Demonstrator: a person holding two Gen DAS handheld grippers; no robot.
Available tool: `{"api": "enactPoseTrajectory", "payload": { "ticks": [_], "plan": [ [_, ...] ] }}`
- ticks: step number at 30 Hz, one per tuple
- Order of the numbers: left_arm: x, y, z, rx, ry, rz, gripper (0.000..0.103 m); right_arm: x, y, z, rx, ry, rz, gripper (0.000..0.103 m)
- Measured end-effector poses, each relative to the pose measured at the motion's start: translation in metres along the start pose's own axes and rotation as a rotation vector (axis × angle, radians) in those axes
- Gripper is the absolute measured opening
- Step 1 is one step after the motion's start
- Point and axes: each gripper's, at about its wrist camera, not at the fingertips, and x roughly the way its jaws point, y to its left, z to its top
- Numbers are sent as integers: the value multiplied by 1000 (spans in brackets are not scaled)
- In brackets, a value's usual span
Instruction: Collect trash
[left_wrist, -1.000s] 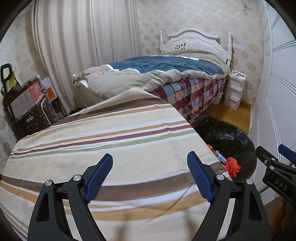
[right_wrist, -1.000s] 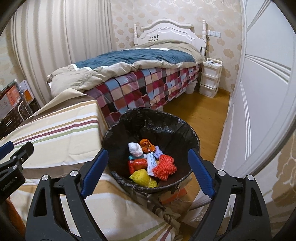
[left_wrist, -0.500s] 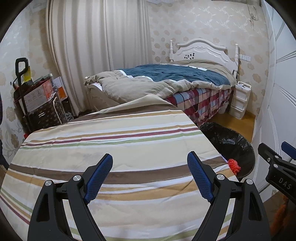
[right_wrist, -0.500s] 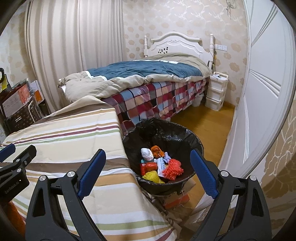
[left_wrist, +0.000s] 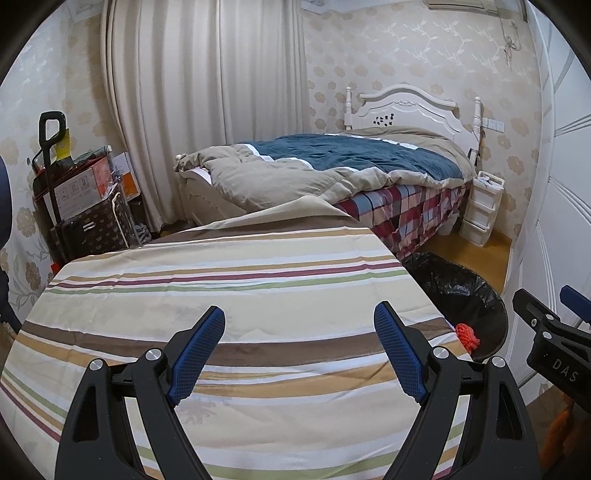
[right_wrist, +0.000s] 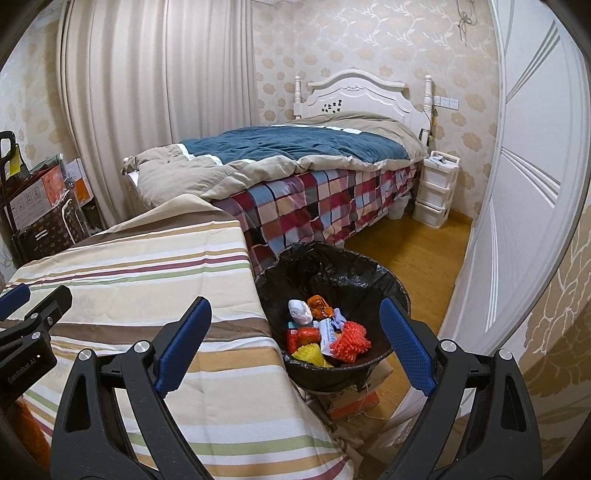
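Trash (right_wrist: 332, 332) lies in the bin (right_wrist: 369, 284) between the spread, empty right tongs (right_wrist: 295, 339).

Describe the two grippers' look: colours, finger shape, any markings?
Both are black plastic frames with silver pivot screws and blue textured pads on two splayed fingers. Left gripper shows "GenRobot.AI" on its side in the right wrist view; right gripper shows "DAS" in the left wrist view.

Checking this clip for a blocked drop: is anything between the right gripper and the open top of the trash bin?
Nothing visible does. The right gripper is open and empty, and the black-lined trash bin sits beyond it beside the striped cloth, its mouth uncovered, with the trash already inside.
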Motion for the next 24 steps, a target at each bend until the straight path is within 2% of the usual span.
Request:
{"api": "enactPoseTrajectory", "payload": {
  "ticks": [24],
  "plan": [
    [-2, 1, -3, 4, 0, -2, 83, 0, 0, 1, -1, -1, -2, 90]
  ]
}}
